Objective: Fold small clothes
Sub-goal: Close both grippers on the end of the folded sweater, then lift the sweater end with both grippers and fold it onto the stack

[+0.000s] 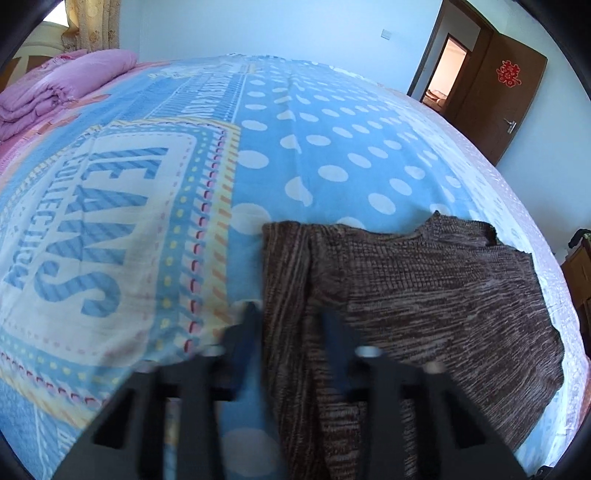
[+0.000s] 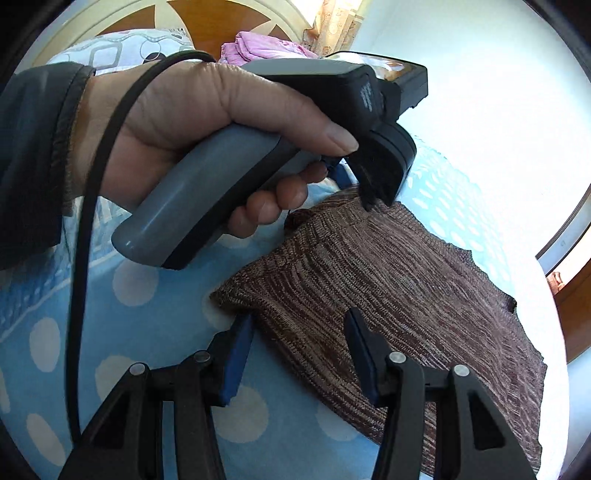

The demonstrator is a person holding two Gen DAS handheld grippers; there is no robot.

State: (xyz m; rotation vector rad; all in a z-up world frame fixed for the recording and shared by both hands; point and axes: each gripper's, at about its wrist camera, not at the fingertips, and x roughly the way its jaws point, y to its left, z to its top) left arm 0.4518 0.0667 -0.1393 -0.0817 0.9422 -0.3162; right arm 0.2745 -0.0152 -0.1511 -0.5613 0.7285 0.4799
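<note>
Left claw (image 1: 291, 314) low over the bed (image 1: 314, 155), drawn in on the near side edge of the brown knit sweater (image 1: 424, 295). Fingers blurred in its own view, a doubled strip of knit filling the gap between them. From the right wrist view, tips close together, with the fabric lifted slightly there. Pinching the sweater, as far as can be told.

Right claw (image 2: 301, 325) also low over the bed, spread. One blue-padded finger on the sheet just beside a rounded sweater corner, the other on top of the knit. Fabric flat between them, not squeezed.

Then, by size:

Bed covered by a blue sheet with white dots and a large lettered panel.

Sweater spread flat on the dotted part of the bed, towards the side nearest the door, with one side turned in.

Wooden door (image 1: 506, 99) past the far corner of the bed, standing open, with a red paper ornament (image 1: 507, 74) on it.

Headboard (image 2: 207, 18) of wood and cream at the end of the bed, with a patterned pillow (image 2: 122, 48) against it.

Pink quilt (image 1: 66, 85) folded in a stack on the bed at that same end.

Hand (image 2: 177, 122) above the bed, wrapped round the grey grip of the left claw, with a dark sleeve (image 2: 33, 155) at the wrist.

Black cable (image 2: 88, 221) looping down from that wrist over the sheet.
</note>
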